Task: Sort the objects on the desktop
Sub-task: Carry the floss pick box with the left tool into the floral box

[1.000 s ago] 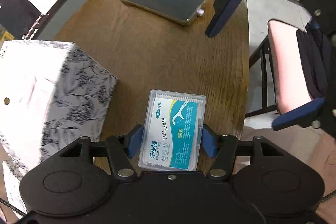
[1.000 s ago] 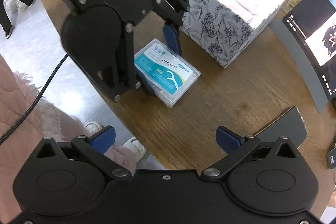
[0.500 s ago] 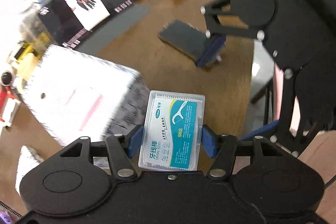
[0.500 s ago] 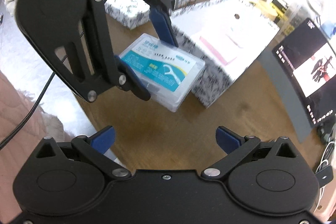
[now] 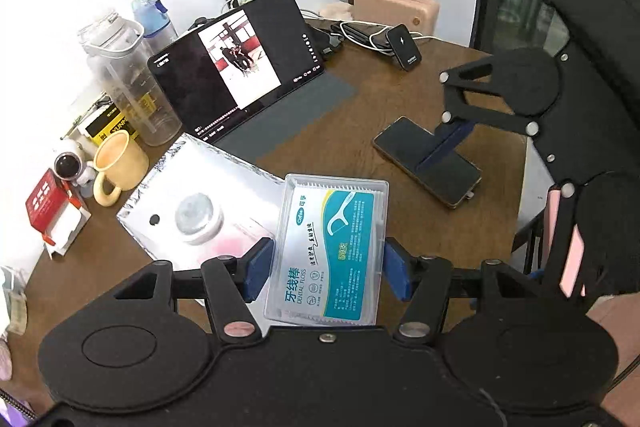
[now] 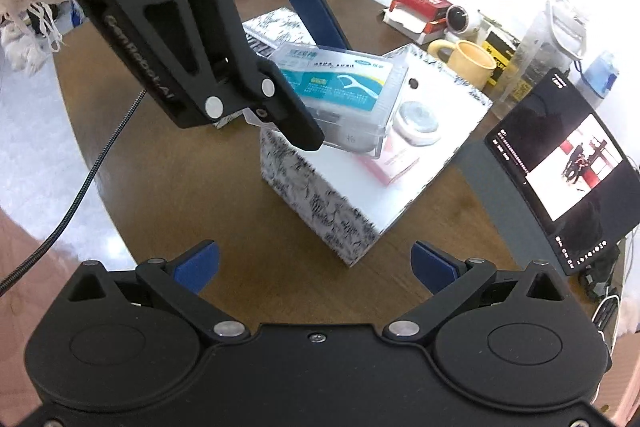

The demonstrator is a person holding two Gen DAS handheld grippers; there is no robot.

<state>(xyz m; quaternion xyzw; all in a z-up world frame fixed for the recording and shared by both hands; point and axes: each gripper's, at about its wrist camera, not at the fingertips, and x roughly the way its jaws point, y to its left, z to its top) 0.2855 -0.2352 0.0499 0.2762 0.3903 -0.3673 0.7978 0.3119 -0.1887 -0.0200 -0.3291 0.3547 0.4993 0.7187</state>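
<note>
The left tool (image 5: 326, 263) is closed on a clear plastic box of dental floss picks (image 5: 330, 247), its blue pads pressing the two long sides, and holds it in the air over the near corner of an open patterned box (image 6: 320, 203) on the worktop (image 6: 208, 187). The floss box looks light, stiff and smooth-walled, so it could slip; gripping across the long sides near the middle seems sound. The right tool (image 6: 316, 265) hangs wide open and empty above the worktop's near edge.
</note>
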